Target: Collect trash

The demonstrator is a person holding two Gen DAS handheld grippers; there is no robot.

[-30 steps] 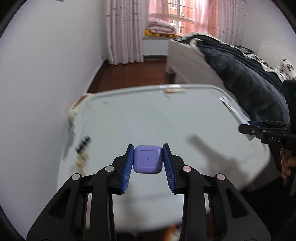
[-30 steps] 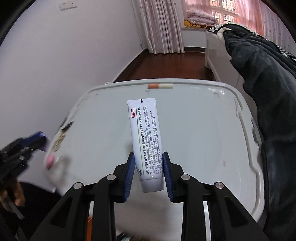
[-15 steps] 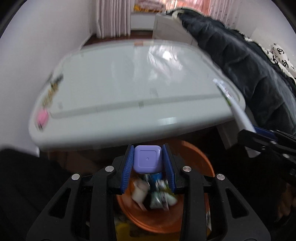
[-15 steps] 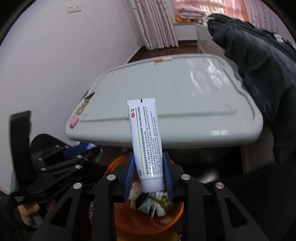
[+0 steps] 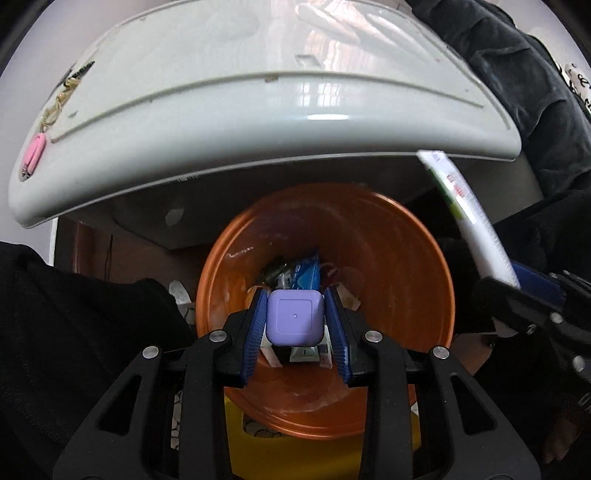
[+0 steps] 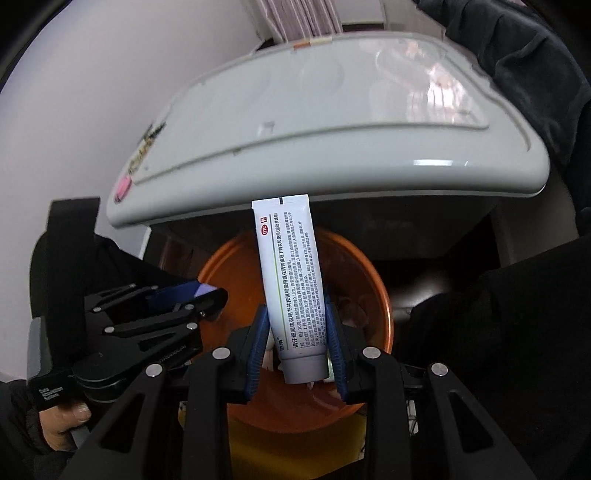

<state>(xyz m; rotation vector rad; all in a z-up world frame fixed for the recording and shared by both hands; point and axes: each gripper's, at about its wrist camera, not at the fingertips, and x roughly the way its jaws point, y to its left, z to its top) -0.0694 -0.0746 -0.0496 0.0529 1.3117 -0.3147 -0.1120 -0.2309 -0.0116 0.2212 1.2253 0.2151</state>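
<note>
Both grippers hang over an orange bin [image 5: 388, 266] that stands below the near edge of a pale grey-white tabletop [image 5: 258, 122]. The tabletop has a moulded rim line and rounded corners, and its glossy top mirrors a bright window. Along its left edge lie a small pink item [image 5: 34, 153] and some thin, dark and yellowish bits too small to name; at its far edge, in the right wrist view, sits a short orange-and-white strip [image 6: 312, 42]. A plain white wall [image 6: 92, 74] runs to the left, pinkish curtains [image 6: 303, 18] hang beyond the tabletop, and dark bedding [image 5: 535, 92] bulks on the right. Under the bin something yellow [image 5: 295, 458] shows.

The left gripper [image 5: 298, 321] has its blue jaws closed narrowly on a lilac square box [image 5: 294, 317], held right above the bin's mouth. The right gripper [image 6: 297, 341] has a white tube [image 6: 291, 284] with printed text between its jaws, cap end toward the camera, crimped end toward the tabletop; these jaws are opening, and a thin gap shows on the left side of the tube. Wrappers and packets [image 5: 306, 275] lie at the bottom of the bin
</note>
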